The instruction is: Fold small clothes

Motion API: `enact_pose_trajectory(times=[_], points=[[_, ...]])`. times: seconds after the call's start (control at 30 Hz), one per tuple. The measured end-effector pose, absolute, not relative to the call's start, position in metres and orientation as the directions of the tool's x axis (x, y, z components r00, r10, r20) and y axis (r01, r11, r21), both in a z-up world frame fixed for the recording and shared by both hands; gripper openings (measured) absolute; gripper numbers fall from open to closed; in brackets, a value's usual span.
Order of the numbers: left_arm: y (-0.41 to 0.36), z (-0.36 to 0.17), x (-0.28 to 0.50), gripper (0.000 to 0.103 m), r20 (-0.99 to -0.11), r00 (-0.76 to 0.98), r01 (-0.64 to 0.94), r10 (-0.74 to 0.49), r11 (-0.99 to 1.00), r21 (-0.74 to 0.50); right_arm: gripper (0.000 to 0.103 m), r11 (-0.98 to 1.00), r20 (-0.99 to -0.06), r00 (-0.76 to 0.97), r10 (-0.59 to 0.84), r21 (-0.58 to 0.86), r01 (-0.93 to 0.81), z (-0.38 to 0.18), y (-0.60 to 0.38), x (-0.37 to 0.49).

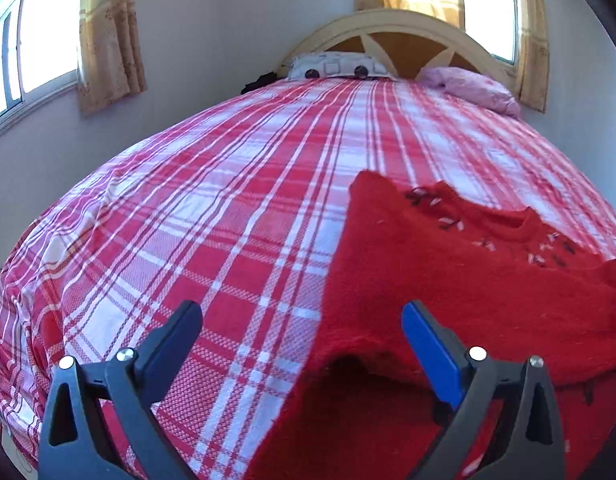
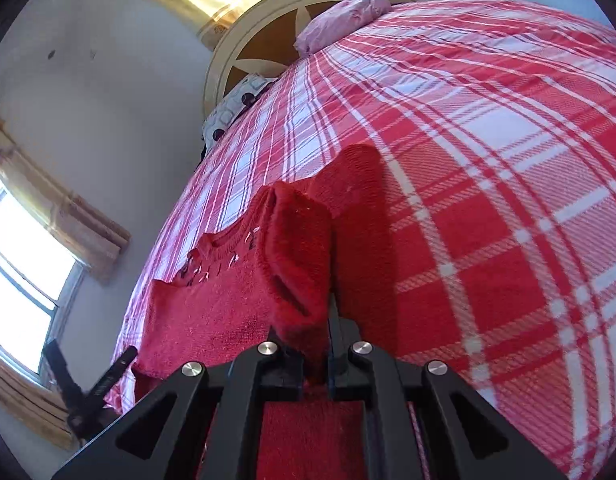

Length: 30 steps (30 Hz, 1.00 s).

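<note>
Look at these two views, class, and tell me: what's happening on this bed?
A person with a handheld gripper in each hand is folding a small red sweater on a bed with a red-and-white plaid blanket. The right gripper has its jaws shut on a sleeve or edge of the sweater, lifting it up off the blanket. The left gripper hangs with jaws open over the sweater's near edge, gripping nothing. The fold isn't finished yet.

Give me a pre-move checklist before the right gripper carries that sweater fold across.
1. Right gripper shut on the red knitted sweater: ok.
2. Left gripper open, holding nothing: ok.
3. Sweater body flat on the red-and-white plaid bedspread: ok.
4. Embroidered neckline facing up: ok.
5. Left gripper out of the fold's path: cannot tell.
6. Other sleeve already folded: cannot tell.
</note>
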<state>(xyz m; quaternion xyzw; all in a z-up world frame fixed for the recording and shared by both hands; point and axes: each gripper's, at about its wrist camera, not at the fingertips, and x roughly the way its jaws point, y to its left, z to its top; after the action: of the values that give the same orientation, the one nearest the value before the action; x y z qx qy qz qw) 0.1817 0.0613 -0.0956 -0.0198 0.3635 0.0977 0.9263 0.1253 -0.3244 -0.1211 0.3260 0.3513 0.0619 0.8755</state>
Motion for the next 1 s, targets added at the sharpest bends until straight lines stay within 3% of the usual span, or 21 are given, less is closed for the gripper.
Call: enact_pose_trajectory(times=[0.1, 0.17, 0.33, 0.43, 0.57, 0.7, 0.77, 0.83, 0.9, 1.0], points=[[0.073, -0.108, 0.185, 0.103, -0.7, 0.685, -0.228, 0.204, 0.972, 0.061, 0.011, 0.773, -0.571, 0.749, 0.335, 0.622, 0.128, -0.118, -0.334, 0.118], [0.081, -0.111, 0.184, 0.103, -0.703, 0.682, -0.249, 0.201, 0.968, 0.035, 0.021, 0.781, -0.585, 0.745, 0.32, 0.609, 0.143, -0.115, -0.335, 0.114], [0.086, -0.107, 0.183, 0.103, -0.69, 0.683, -0.282, 0.239, 0.958, 0.053, 0.028, 0.788, -0.569, 0.766, 0.299, 0.6, 0.138, -0.103, -0.338, 0.114], [0.088, -0.098, 0.185, 0.102, -0.686, 0.675, -0.303, 0.272, 0.95, 0.078, 0.028, 0.823, -0.581, 0.766, 0.275, 0.554, 0.124, -0.099, -0.334, 0.121], [0.087, -0.075, 0.19, 0.101, -0.668, 0.719, -0.272, 0.193, 0.962, -0.015, 0.028, 0.877, -0.623, 0.742, 0.249, 0.47, 0.1, -0.097, -0.323, 0.136], [0.058, -0.071, 0.211, 0.101, -0.668, 0.727, -0.183, 0.158, 0.983, 0.034, 0.028, 0.896, -0.614, 0.762, 0.208, 0.433, 0.104, -0.094, -0.321, 0.14], [0.044, -0.08, 0.227, 0.098, -0.697, 0.705, -0.131, 0.127, 0.99, 0.048, 0.028, 0.901, -0.617, 0.761, 0.199, 0.422, 0.106, -0.095, -0.32, 0.142], [0.037, -0.091, 0.24, 0.084, -0.719, 0.682, -0.121, 0.13, 0.991, 0.063, 0.028, 0.907, -0.624, 0.759, 0.186, 0.406, 0.111, -0.095, -0.319, 0.14], [0.04, -0.102, 0.252, 0.083, -0.732, 0.662, -0.15, 0.161, 0.985, 0.081, 0.028, 0.911, -0.634, 0.754, 0.17, 0.392, 0.124, -0.094, -0.321, 0.136], [0.063, -0.11, 0.256, 0.085, -0.748, 0.654, -0.19, 0.111, 0.982, -0.02, 0.028, 0.907, -0.636, 0.758, 0.144, 0.391, 0.156, -0.092, -0.332, 0.127]])
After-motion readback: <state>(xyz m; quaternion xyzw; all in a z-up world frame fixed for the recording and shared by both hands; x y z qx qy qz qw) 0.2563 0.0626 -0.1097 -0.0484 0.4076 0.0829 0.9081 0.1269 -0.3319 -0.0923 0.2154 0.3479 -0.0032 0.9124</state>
